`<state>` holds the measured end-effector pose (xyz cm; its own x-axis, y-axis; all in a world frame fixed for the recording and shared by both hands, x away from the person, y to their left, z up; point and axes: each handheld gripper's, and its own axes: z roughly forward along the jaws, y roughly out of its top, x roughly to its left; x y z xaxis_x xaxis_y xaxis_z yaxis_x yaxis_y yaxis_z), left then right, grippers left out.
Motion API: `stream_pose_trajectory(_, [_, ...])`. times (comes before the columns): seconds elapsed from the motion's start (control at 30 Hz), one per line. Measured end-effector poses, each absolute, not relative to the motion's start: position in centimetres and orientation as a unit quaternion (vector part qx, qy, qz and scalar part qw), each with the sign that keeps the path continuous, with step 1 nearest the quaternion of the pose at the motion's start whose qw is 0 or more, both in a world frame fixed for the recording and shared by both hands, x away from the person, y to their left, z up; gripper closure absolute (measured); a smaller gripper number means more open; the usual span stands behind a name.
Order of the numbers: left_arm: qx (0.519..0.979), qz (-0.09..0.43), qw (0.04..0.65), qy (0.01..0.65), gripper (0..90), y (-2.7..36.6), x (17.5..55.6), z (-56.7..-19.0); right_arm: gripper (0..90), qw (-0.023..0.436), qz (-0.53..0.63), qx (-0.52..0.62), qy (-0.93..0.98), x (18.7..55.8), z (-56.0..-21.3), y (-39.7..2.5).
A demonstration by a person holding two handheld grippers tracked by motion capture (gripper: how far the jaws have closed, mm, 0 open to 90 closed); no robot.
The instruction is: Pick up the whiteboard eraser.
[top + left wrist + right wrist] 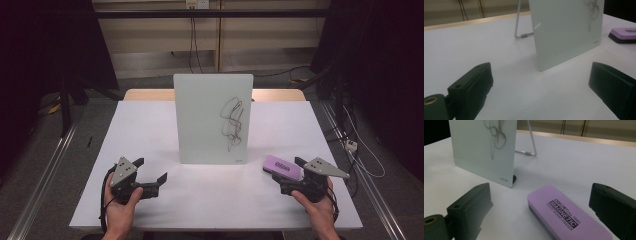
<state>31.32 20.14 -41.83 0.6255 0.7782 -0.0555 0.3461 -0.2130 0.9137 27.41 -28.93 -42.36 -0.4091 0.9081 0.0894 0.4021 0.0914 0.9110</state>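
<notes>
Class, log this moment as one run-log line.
left gripper: open, idle | right gripper: open, straddling purple eraser | whiteboard: upright, scribbled

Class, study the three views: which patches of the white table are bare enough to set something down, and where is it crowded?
Bare: the table left of the glass board, the front strip between the left gripper and right gripper, and the stretch right of the board. Crowded: the front right corner, where the purple eraser lies between the right gripper's open jaws.
</notes>
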Motion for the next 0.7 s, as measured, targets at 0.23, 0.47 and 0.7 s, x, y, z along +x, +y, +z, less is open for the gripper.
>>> stream_pose_trajectory(0.23, [0.743, 0.21, 0.504, 0.387, 5.2, 20.15, 31.55, -41.95, 4.9, 0.259, 0.465, 0.475, 0.701, 27.38, -42.22, -29.06])
stream_pose_trajectory(0.47, [0.748, 0.207, 0.499, 0.386, 5.2, 20.17, 31.66, -42.06, 4.3, 0.209, 0.45, 0.471, 0.729, 27.8, -41.99, -29.16])
stream_pose_trajectory(0.7, [0.755, 0.202, 0.491, 0.386, 5.1, 19.95, 31.64, -42.16, 5.7, 0.173, 0.438, 0.476, 0.742, 28.28, -41.8, -29.46])
